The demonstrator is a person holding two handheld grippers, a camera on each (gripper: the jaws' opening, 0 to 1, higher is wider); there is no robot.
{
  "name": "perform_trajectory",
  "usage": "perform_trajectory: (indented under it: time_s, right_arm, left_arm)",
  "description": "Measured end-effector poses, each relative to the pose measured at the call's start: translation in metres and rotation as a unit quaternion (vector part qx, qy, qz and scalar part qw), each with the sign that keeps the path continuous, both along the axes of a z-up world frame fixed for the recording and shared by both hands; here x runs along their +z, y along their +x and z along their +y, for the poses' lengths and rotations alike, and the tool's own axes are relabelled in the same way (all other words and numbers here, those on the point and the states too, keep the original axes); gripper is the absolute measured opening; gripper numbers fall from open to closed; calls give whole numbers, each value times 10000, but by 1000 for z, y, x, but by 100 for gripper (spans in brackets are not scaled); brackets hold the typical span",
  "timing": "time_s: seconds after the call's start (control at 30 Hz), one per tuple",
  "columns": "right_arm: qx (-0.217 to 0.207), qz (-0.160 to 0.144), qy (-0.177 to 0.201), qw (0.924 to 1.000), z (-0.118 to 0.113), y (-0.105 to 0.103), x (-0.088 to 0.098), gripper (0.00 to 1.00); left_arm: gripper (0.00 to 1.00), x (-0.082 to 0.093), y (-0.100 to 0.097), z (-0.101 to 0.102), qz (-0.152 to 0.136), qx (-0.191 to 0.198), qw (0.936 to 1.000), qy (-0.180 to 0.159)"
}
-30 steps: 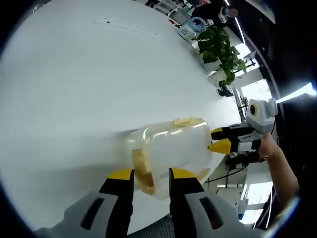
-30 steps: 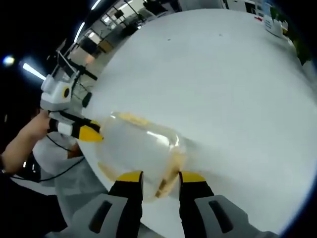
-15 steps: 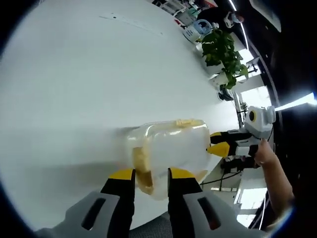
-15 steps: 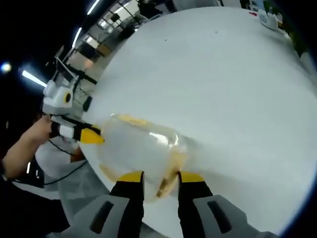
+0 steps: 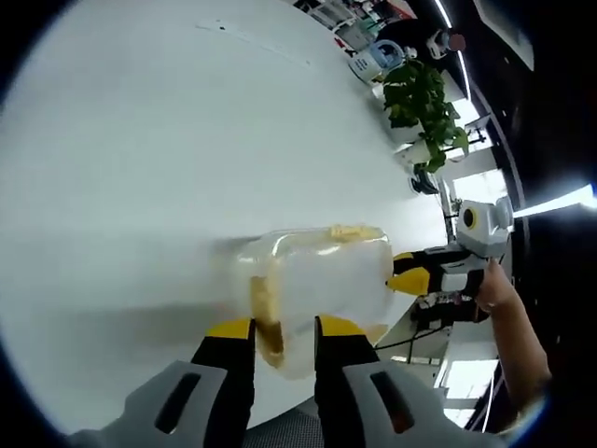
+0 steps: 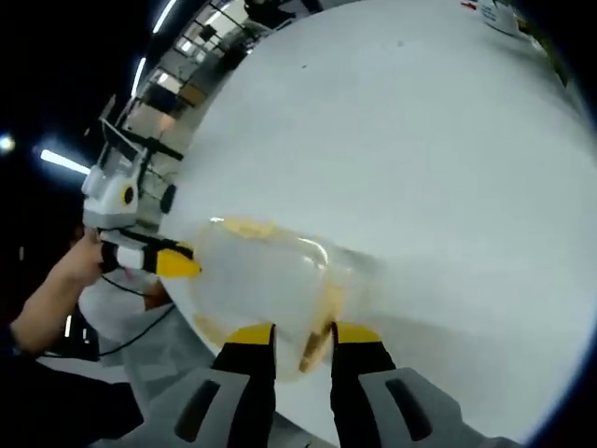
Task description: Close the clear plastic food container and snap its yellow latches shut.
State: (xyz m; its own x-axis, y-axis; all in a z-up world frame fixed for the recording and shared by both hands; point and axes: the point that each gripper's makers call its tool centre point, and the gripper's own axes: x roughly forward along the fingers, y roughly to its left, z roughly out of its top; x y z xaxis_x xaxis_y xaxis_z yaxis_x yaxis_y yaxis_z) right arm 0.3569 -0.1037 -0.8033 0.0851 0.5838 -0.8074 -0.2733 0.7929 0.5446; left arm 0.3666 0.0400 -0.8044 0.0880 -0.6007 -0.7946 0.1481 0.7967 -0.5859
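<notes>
A clear plastic container [image 5: 322, 280] with its lid on lies near the edge of a white table [image 5: 140, 140]. My left gripper [image 5: 284, 329] has its jaws drawn narrow on the container's near end, with a yellow latch [image 5: 265, 317] between them. From the opposite end, my right gripper [image 5: 403, 271] meets the container with its yellow tips. In the right gripper view the container [image 6: 256, 275] lies crosswise. The right gripper [image 6: 303, 331] pinches the yellow latch [image 6: 317, 317] at its end. The left gripper [image 6: 182, 264] touches the far end.
A potted plant [image 5: 420, 93] and a blue and white object [image 5: 373, 58] stand at the table's far side. A person's hand [image 5: 494, 289] holds the right gripper, and another hand [image 6: 70, 271] holds the left. The white table [image 6: 448, 140] stretches wide beyond the container.
Both pairs of jaws have drawn slightly closer together on the container's ends. The container has stayed in place; the views have shifted a little.
</notes>
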Motion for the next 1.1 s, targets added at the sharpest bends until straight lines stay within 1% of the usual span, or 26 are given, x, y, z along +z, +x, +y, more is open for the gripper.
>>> perform_trajectory:
  time_s: [0.1, 0.2, 0.3, 0.4, 0.57, 0.63, 0.73, 0.8, 0.83, 0.87, 0.9, 0.93, 1.0, 1.1]
  right_arm:
    - [22, -10, -45, 10000, 1, 2, -1, 20]
    - [-115, -54, 58, 9999, -1, 4, 0, 20]
    - [-281, -35, 174, 9994, -1, 4, 1, 20]
    - [-280, -113, 187, 9994, 0, 6, 2, 20]
    - [-272, -100, 135, 9995, 0, 10, 2, 21]
    - [-231, -40, 134, 9996, 1, 7, 2, 21]
    - [-276, -71, 106, 9995, 1, 6, 4, 22]
    - [-295, -108, 107, 9994, 1, 5, 5, 22]
    - [-264, -166, 99, 9995, 1, 7, 5, 22]
    - [-242, -208, 95, 9994, 1, 7, 5, 22]
    - [-109, -389, 47, 9992, 0, 9, 6, 23]
    - [-45, -460, 9, 9989, 1, 9, 6, 23]
    - [141, -584, -71, 9982, 3, 6, 7, 23]
    - [359, -707, -233, 9966, 3, 5, 8, 22]
  left_arm:
    - [23, 1, -1, 0, -19, -46, 10000, 62]
    - [24, 0, 0, 3, -32, 11, 10000, 4]
    - [24, 1, 0, 2, -58, 51, 10000, -33]
    - [24, 1, 0, 4, -57, 47, 10000, -21]
    - [25, 1, -1, 5, -69, 52, 10000, -26]
    - [25, 1, -1, 6, -18, 66, 10000, -58]
    - [26, 1, 0, 7, -73, 29, 9999, -73]
    - [27, 1, 0, 6, -144, -25, 9999, -61]
    - [27, 2, -1, 6, -297, -214, 9993, -28]
    - [28, 2, -1, 6, -391, -324, 9987, 10]
    - [30, 2, -3, 4, -488, -464, 9977, 78]
    - [31, 2, -3, 3, -540, -541, 9970, 121]
    - [35, 0, -6, 1, -671, -732, 9948, 222]
    - [37, 1, -5, 0, -883, -940, 9910, 349]
